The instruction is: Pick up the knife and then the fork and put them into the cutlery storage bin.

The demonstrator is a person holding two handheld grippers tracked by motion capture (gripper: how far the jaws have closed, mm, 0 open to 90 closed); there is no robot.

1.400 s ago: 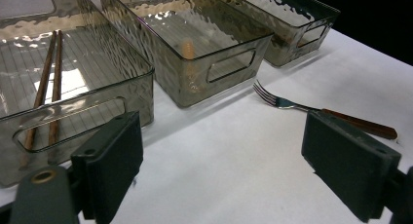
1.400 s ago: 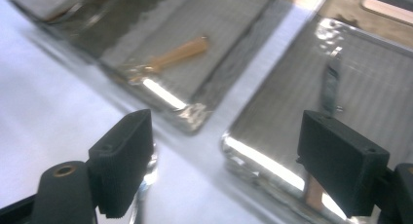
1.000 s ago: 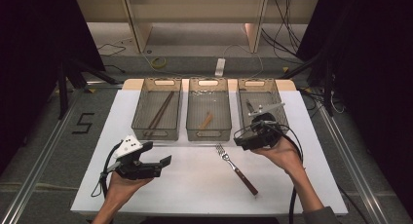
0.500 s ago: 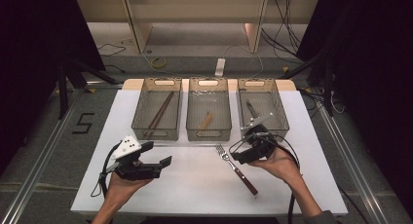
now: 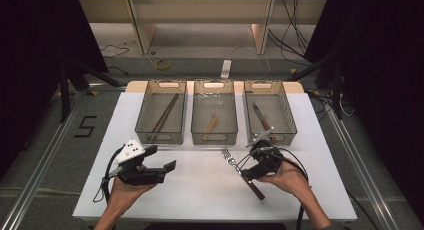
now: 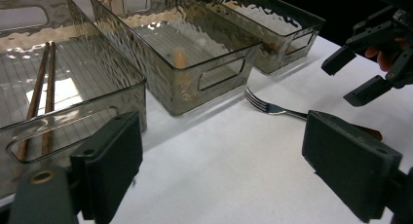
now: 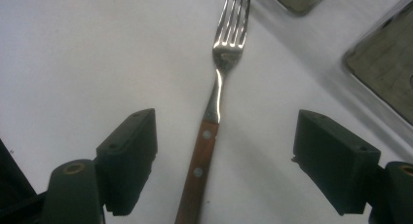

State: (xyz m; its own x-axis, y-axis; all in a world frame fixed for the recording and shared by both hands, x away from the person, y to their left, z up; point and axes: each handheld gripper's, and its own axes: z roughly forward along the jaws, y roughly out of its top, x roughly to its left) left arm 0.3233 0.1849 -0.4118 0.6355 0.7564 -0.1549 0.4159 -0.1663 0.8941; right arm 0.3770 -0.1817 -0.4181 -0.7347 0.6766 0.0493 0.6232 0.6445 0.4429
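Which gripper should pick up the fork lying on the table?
Right. The right gripper is directly over the fork, its open fingers straddling the wooden handle without touching it. The left gripper sits well to the side, open and empty.

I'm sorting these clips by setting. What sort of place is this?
Probably a lab or recording studio, not a kitchen: a white table ringed by black curtains, loose cables on the floor, and three clear ribbed plastic bins set in a row.
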